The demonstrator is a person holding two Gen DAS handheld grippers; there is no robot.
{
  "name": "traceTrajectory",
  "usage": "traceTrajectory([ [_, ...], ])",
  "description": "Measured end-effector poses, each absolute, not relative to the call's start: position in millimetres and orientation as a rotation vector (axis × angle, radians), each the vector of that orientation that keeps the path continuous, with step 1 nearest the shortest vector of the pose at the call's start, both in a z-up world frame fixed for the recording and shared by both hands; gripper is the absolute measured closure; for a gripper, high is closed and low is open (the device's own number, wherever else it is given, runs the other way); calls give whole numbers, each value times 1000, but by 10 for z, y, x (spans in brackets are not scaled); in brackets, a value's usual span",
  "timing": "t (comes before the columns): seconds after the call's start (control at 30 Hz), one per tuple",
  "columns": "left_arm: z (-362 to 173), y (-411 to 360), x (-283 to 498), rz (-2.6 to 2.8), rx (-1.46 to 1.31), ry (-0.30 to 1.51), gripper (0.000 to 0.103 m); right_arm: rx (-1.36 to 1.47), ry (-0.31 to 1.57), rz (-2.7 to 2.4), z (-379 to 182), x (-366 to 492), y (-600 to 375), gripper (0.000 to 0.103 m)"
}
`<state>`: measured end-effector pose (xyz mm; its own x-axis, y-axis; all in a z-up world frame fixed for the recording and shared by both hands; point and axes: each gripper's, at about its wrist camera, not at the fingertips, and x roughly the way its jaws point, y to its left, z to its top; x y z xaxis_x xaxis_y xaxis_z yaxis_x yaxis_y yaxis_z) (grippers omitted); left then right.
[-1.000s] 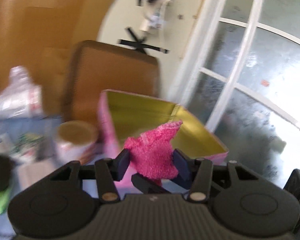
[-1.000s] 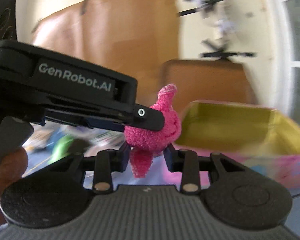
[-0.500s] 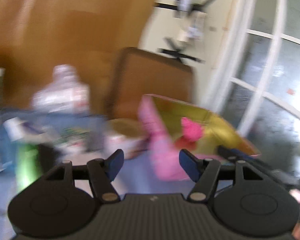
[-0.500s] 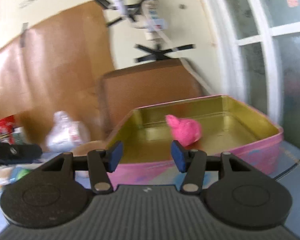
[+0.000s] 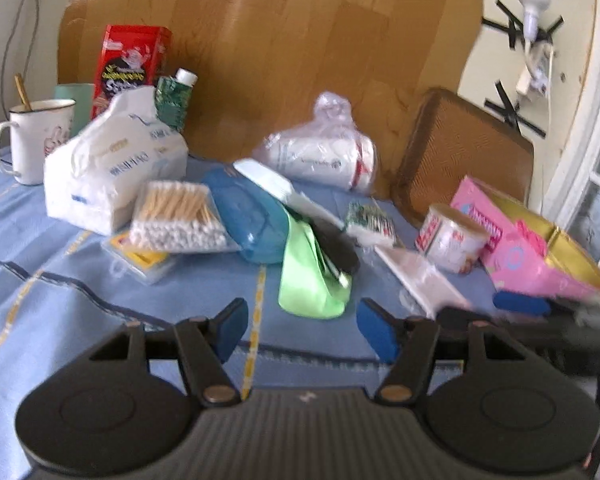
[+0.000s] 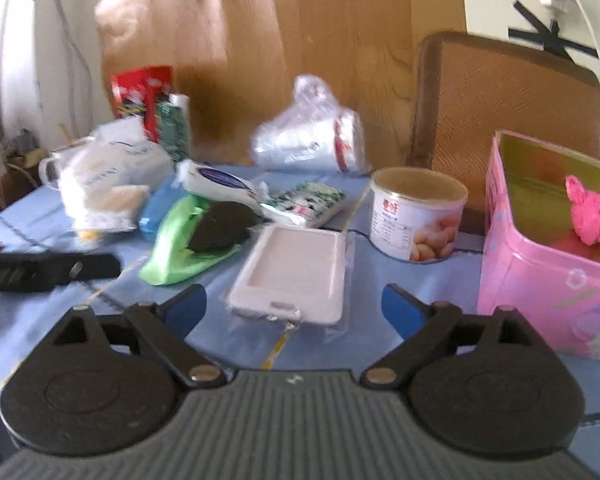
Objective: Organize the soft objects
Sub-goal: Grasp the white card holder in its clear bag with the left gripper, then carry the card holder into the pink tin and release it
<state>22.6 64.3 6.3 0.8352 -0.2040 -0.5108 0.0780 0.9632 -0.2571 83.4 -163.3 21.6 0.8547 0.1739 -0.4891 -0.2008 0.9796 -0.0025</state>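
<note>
One pink soft toy point(image 6: 590, 216) lies inside the one pink tin box point(image 6: 540, 276), up and to the right of your right tongs point(image 6: 294, 308). Those jaws are opening wide and hold nothing. Ahead between them lies one white flat case point(image 6: 296, 276); beyond it stands one can point(image 6: 418, 220). Your left tongs point(image 5: 300, 330) are partly open and empty, angled down at the blue tablecloth point(image 5: 60, 300). One green pouch point(image 5: 312, 276) lies just ahead of them.
</note>
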Motion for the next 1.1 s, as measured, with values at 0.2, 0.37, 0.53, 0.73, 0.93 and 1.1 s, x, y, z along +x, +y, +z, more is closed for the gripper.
traceTrajectory([
  [0.2, 80, 578, 169, -197, -226, 524, 39, -18, 615, 195, 68, 1041, -1572, 3],
  [0.37, 69, 645, 200, -225, -270, 532, 38, -39, 580, 203, 42, 828, -1536, 30],
  [0.53, 54, 693, 207, -242, -305, 543, 38, -80, 550, 238, 37, 380, -1492, 32],
  [0.73, 89, 542, 158, -327, -321, 593, 38, -102, 516, 282, 49, -30, -1489, 32],
  [0.93, 121, 152, 195, -494, -350, 715, 38, -74, 514, 287, 49, -51, -1527, 32],
  [1.1, 117, -180, 324, -559, -344, 786, 55, -57, 472, 289, 68, -136, -1578, 32],
])
